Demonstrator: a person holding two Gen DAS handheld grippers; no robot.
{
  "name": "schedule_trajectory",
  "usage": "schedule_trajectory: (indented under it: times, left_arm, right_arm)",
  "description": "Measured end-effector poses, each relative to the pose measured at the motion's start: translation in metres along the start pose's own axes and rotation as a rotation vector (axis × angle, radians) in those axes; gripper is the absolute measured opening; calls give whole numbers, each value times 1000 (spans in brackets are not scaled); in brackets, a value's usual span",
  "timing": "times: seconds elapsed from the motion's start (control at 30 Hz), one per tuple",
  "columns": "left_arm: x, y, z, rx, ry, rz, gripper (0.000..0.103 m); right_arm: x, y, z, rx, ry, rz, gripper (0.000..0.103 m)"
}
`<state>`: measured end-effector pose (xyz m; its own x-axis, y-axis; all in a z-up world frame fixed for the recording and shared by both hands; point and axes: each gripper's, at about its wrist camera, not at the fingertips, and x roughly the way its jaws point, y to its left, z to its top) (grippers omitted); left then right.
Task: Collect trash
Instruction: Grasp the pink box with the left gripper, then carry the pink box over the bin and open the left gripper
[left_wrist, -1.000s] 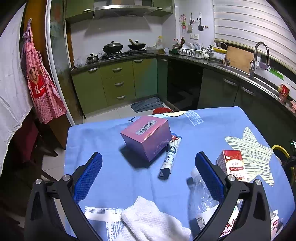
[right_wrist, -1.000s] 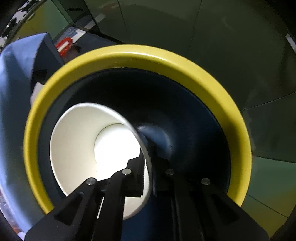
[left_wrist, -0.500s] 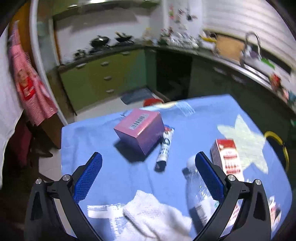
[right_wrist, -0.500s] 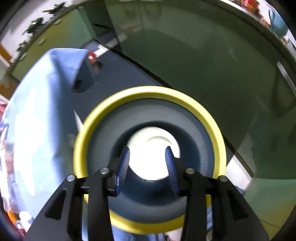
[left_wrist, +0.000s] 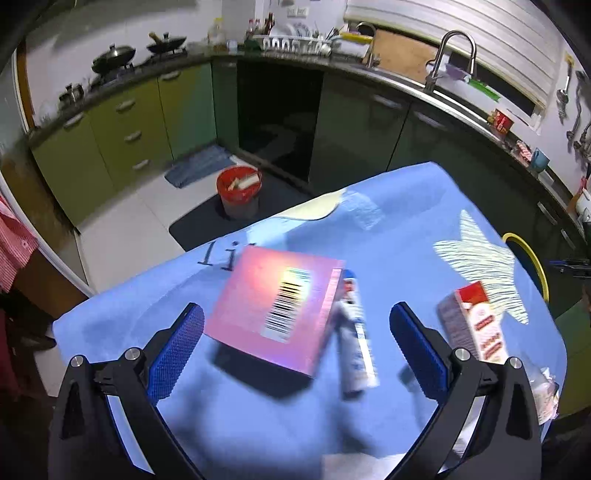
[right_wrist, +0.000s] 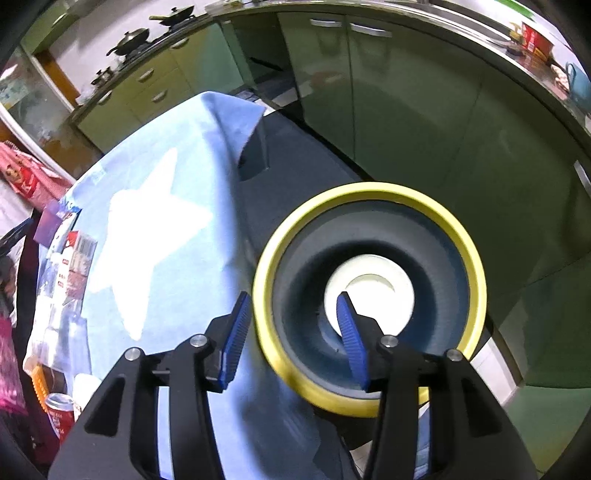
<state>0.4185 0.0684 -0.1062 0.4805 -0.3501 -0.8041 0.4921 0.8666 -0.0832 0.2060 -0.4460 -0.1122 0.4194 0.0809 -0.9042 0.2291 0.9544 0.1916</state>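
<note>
A pink box with a barcode (left_wrist: 280, 317) lies on the blue tablecloth (left_wrist: 399, 243), with a toothpaste tube (left_wrist: 356, 347) along its right side and a red-and-white carton (left_wrist: 476, 325) further right. My left gripper (left_wrist: 295, 350) is open and empty, just above the pink box. My right gripper (right_wrist: 291, 332) is open and empty above the yellow-rimmed bin (right_wrist: 369, 192), which stands beside the table. A white paper cup (right_wrist: 373, 284) lies inside the bin. The bin's rim also shows in the left wrist view (left_wrist: 532, 258).
A red bucket (left_wrist: 240, 184) stands on the kitchen floor beyond the table. Green cabinets and a sink (left_wrist: 454, 48) run along the walls. In the right wrist view, cartons (right_wrist: 77, 258), a plastic bottle (right_wrist: 70, 343) and a red can (right_wrist: 59, 413) crowd the table's left end.
My right gripper let go of the paper cup into the bin, opened, and rose away from it. My left gripper moved forward and closer over the pink box, staying open.
</note>
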Motion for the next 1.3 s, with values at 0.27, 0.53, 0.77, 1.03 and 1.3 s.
schedule_trajectory:
  times: [0.27,0.53,0.77,1.03,1.3]
  left_arm:
    - [30,7,5,58,53,-55,99]
    - [35,5,3,81,51,-55,95]
    - [34,7,1,89,46,-40,95]
    - [46,15,2,90,74,-28,99]
    - [48,7,-4,87,97,-89,80]
  right_arm:
    - [1,12,-14,-6,11,-12,48]
    - [13,15,-19,-17,31,0,51]
    - [17,16,-22,-21,38,6,55]
    - [20,10,-23,-4,38,15,57]
    - [21,13,-24,-12,37,33,57]
